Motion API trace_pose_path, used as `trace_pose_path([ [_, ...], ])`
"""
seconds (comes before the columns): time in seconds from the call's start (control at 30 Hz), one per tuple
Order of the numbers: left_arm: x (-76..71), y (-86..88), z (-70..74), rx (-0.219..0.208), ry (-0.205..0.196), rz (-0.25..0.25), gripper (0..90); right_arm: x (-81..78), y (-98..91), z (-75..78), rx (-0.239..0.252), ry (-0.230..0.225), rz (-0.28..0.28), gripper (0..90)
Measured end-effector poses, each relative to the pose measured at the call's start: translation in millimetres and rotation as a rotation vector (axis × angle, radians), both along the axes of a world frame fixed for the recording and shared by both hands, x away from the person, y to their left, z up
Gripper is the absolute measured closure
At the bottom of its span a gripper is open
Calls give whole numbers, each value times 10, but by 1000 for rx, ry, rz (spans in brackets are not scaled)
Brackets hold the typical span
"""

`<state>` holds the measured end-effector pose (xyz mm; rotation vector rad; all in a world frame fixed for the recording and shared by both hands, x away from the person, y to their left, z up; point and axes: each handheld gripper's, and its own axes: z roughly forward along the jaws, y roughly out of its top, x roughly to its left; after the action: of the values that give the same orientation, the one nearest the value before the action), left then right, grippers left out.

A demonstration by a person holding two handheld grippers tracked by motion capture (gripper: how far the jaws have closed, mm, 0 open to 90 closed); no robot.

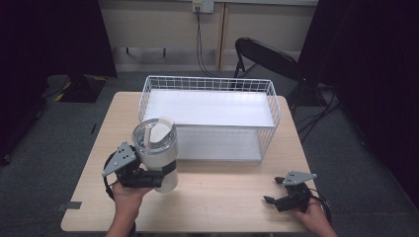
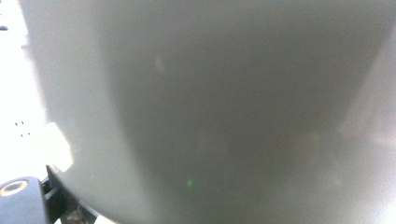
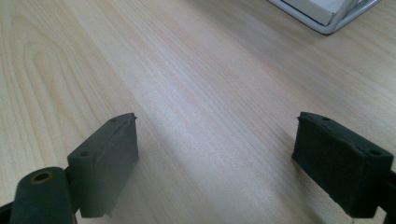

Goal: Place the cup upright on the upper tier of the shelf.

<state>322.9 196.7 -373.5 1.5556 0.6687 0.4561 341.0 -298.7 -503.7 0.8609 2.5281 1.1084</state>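
Item 1: tumbler (image 1: 157, 155). White, tall, with a clear lid and a raised white flap on top. Upright, slightly tilted, above the near-left part of the table, just in front of the basket's near-left corner. In the left gripper view its grey-white wall (image 2: 210, 107) sits very close to the lens and blurred.

Item 2: left gripper (image 1: 160, 177). Black body with a grey 3-cornered plate, held in the person's left hand (image 1: 126, 195) at the near-left of the table. Its jaws are clamped around the lower half of the tumbler, spread as far as the tumbler's width. 1 jaw shows at the bottom-left corner of the left gripper view, against the tumbler wall.

Item 3: right gripper (image 1: 274, 190). Black, with a grey plate, held in the person's right hand (image 1: 314, 215) at the near-right of the table, well apart from the tumbler. Jaws spread wide, nothing between them. In the right gripper view its 2 black pads (image 3: 105, 163) stand far apart over bare wood.

Item 4: basket (image 1: 269, 101). White wire, rectangular, with a white floor panel, on the far half of the table. 1 corner (image 3: 334, 18) shows at the top right of the right gripper view.

Item 5: table (image 1: 222, 197). Light wood, rounded corners.

Item 6: chair (image 1: 264, 57). Black, folding type, beyond the table's far-right side.
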Motion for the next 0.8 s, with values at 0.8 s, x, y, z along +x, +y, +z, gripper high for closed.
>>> trace_pose_path([
  [0.8,207,-72,449,39,52,-8,59,0,0,0,0,0,0,130],
])
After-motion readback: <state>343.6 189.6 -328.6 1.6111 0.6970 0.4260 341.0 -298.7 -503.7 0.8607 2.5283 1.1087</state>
